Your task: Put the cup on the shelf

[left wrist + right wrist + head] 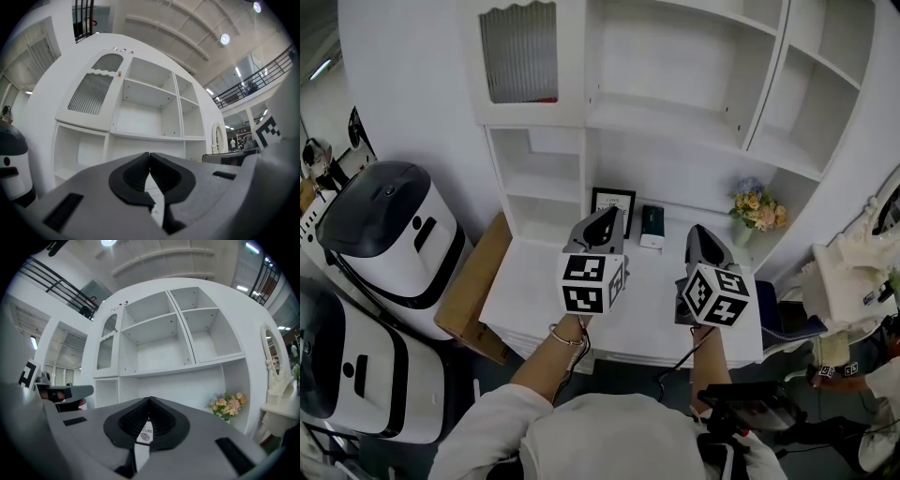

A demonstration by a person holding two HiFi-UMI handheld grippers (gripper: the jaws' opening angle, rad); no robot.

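Seen from above, a person stood facing a white shelf unit [675,120] with a white desk top [534,286] built in below it, and held 2 grippers out level over that desk top.

The left gripper [608,214] was clenched, its dark pads meeting at the tips with nothing between them. The right gripper [697,232] was likewise clenched on nothing.

At the back of the desk top stood a small framed card [612,203]. Just beside it was a small dark thing [652,228] with a pale base, and a bunch of flowers [757,208] stood well off to the right. No cup could be made out for certain. The small dark thing may have been it, but it was too small to tell. No cup showed in any of the open compartments. 1 compartment at the upper left sat behind a ribbed door [518,53] and could not be seen into.

Risks, as judgement:
- With both sets of jaws shut, either gripper reaching for the dark thing would only push it, perhaps tipping it or sliding it into the framed card.
- The card stood so close that jaws spread wide enough to take the thing might knock it over.
- Because the thing was hard to identify, the wrong item might be taken.
- A lift toward the compartments above could catch a shelf edge, since each opening looked narrow.
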